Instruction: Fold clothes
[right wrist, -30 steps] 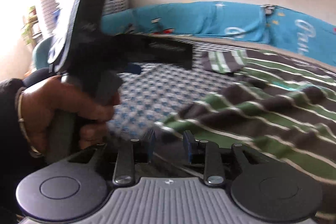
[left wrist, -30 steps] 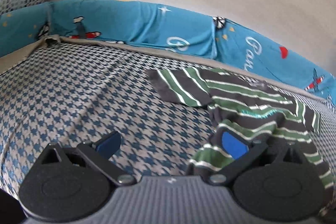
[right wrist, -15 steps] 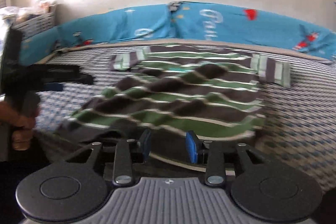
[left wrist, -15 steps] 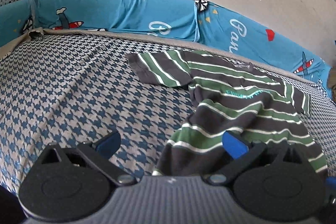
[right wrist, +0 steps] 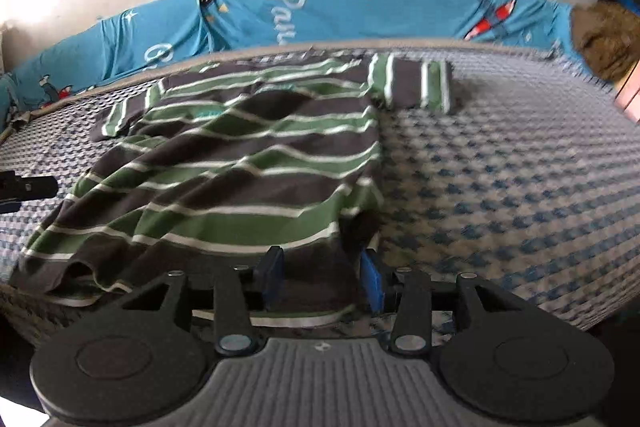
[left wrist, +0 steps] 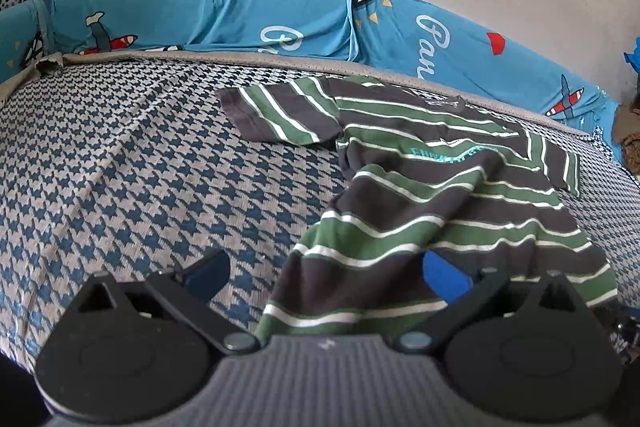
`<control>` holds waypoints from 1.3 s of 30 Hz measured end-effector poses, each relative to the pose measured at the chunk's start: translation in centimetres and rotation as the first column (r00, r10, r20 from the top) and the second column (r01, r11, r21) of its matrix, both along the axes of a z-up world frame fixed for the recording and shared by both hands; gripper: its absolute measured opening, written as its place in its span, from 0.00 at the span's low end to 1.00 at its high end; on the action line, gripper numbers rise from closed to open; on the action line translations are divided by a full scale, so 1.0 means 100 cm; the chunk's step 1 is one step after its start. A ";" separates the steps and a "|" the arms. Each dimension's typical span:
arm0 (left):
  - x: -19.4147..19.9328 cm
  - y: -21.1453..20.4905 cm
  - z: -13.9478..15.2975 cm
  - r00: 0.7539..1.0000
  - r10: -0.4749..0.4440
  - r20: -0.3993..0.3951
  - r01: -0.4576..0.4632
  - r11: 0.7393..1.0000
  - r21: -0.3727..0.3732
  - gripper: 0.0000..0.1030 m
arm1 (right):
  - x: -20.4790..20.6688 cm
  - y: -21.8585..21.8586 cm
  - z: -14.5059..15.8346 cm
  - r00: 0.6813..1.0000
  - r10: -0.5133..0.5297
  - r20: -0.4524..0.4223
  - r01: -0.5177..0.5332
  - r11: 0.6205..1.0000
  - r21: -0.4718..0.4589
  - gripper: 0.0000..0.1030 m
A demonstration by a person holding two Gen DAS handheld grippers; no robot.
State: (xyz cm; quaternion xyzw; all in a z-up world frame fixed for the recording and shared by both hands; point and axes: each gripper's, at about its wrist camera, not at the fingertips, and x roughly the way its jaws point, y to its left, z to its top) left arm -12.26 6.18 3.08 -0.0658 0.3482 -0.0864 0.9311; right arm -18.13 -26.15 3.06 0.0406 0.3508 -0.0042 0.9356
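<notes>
Striped shirt half-spread on the bed, both tongs at its near hem.

Shirt (left wrist: 432,187) lies rumpled on the checked bedcover (left wrist: 120,167), collar toward the blue bolster (left wrist: 224,15), near hem bunched and rippled. Left tongs (left wrist: 326,267) wide apart, angled down, hem corner lying loose between the tips, nothing pinched. Right tongs (right wrist: 320,279) angled down over the other hem corner, jaws narrowed, just easing closer; fabric sits between the pads (right wrist: 370,281), but contact is hidden, so a grip cannot be told. Risks: right tongs may catch one layer only and drag the shirt crooked; left may close on bedcover along with cloth; uneven pull would deepen the wrinkles.
</notes>
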 end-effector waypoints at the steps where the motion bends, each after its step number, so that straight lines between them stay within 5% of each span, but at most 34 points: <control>1: 0.000 0.000 0.000 1.000 0.000 -0.001 0.000 1.000 -0.001 1.00 | 0.001 0.000 0.000 1.000 0.007 -0.001 -0.007 1.000 0.007 0.26; 3: 0.000 -0.001 -0.001 1.000 -0.002 -0.004 0.002 1.000 -0.002 1.00 | 0.004 0.002 0.004 0.999 0.031 0.013 -0.031 0.999 0.014 0.12; 5: 0.001 -0.001 -0.002 1.000 -0.004 -0.008 0.004 1.000 -0.002 1.00 | 0.009 0.002 0.013 0.998 0.059 0.037 -0.061 0.997 0.052 0.09; 12: 0.004 -0.004 -0.005 1.000 -0.002 -0.020 0.002 1.000 0.002 1.00 | 0.058 0.004 0.051 0.986 0.102 0.131 -0.127 0.971 0.203 0.08; 16: 0.005 -0.002 -0.003 1.000 0.003 -0.023 -0.003 1.000 -0.005 1.00 | 0.088 0.016 0.056 0.986 0.112 0.122 -0.132 0.976 0.172 0.09; 27: 0.006 -0.012 -0.005 0.998 -0.040 -0.048 0.037 0.998 -0.050 1.00 | 0.067 0.003 0.033 0.999 0.054 -0.001 -0.053 0.996 0.075 0.26; 39: 0.002 -0.018 -0.007 0.998 -0.052 -0.046 0.051 0.998 -0.020 1.00 | 0.027 -0.021 0.029 0.998 0.010 -0.057 -0.004 0.994 0.106 0.39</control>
